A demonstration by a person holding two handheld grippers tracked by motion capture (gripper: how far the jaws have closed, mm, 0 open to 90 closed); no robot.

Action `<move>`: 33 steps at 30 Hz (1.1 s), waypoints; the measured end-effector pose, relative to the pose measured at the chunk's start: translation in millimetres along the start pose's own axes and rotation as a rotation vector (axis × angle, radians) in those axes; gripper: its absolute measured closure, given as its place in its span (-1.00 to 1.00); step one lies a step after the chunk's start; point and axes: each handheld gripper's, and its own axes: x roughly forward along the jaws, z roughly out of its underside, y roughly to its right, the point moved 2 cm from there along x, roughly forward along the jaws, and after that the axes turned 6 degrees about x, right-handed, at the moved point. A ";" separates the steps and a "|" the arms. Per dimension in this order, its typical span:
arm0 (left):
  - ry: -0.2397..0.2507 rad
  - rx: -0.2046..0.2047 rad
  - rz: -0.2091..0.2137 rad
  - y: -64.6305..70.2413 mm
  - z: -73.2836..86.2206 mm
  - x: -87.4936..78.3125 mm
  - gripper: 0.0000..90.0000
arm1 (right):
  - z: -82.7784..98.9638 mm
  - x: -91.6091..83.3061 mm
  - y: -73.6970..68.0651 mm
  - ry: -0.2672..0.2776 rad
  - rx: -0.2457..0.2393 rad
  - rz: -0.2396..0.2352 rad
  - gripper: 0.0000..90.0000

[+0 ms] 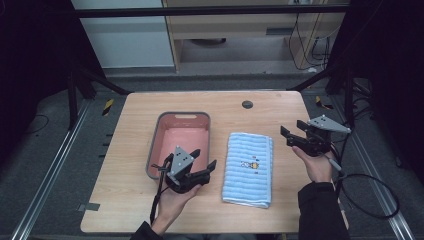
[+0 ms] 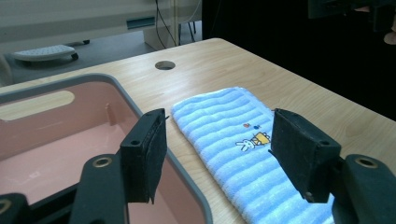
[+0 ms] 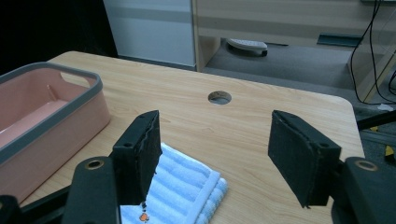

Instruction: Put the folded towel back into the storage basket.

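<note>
We see a blue towel (image 1: 248, 169) lying folded on the wooden surface (image 1: 125, 195), just beside a pink bin (image 1: 183, 120) with a grey rim. Our left gripper (image 1: 205, 160) sits over the near corner of the bin, jaws wide apart, with nothing in it. Our right gripper (image 1: 292, 131) is off to the right of the towel, also wide apart and empty.

We think the towel may go in the bin. If we pinch just the top layer, the towel could fall open. If the left gripper drops low, it could bump the bin's rim and push it.
</note>
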 end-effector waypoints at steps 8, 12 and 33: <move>-0.026 0.017 0.032 16.9 5.5 14.4 -0.14 | 2.0 12.9 2.5 -0.021 0.000 0.006 -0.19; -0.048 0.030 0.047 27.5 11.0 23.6 -0.11 | 5.1 22.0 -0.5 -0.046 -0.018 0.001 -0.18; -0.163 0.039 0.060 46.1 46.0 50.4 0.03 | 28.2 55.1 -2.9 -0.143 -0.047 -0.005 -0.17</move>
